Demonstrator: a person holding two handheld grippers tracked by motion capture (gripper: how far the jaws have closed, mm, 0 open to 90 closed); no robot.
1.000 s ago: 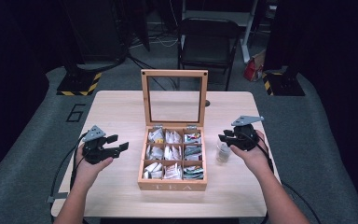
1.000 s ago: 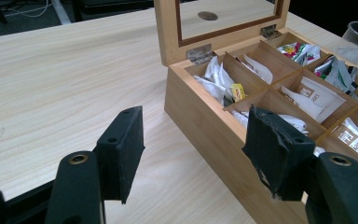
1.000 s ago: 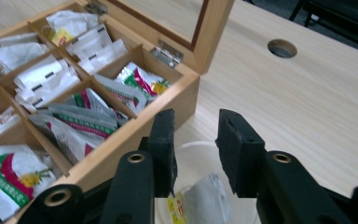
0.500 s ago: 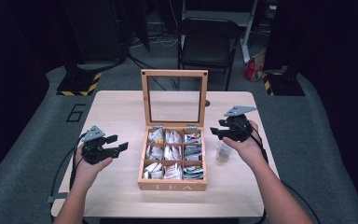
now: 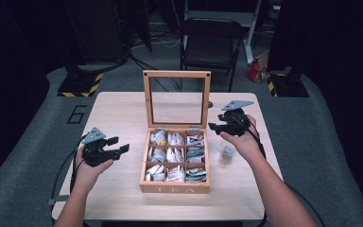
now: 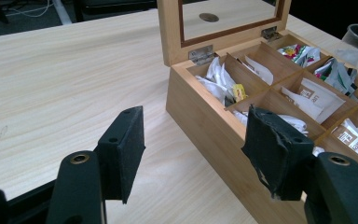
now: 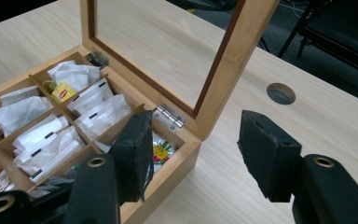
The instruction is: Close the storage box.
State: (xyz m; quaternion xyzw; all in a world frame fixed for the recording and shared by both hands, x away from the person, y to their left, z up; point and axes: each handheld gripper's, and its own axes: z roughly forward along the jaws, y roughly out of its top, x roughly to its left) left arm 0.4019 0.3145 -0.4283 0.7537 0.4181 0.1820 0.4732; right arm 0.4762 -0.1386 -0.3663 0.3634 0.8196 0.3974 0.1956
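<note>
Pale wooden tabletop [image 5: 123,113] under dark surroundings carries an open bamboo tea box [image 5: 175,182] with nine compartments of paper tea sachets and an upright glass-paned lid [image 5: 177,99]. Just beside the box's right wall stands a small clear glass jar [image 5: 226,154]. The right gripper [image 5: 213,126] hovers near the lid's right post, above the back-right compartment; its jaws have just been opening and stand spread with nothing between them. The left gripper [image 5: 121,145], likewise spread and empty, waits left of the box, apart from it. Judging from this, a careless swing could knock the lid shut or clip the jar and topple it.
</note>
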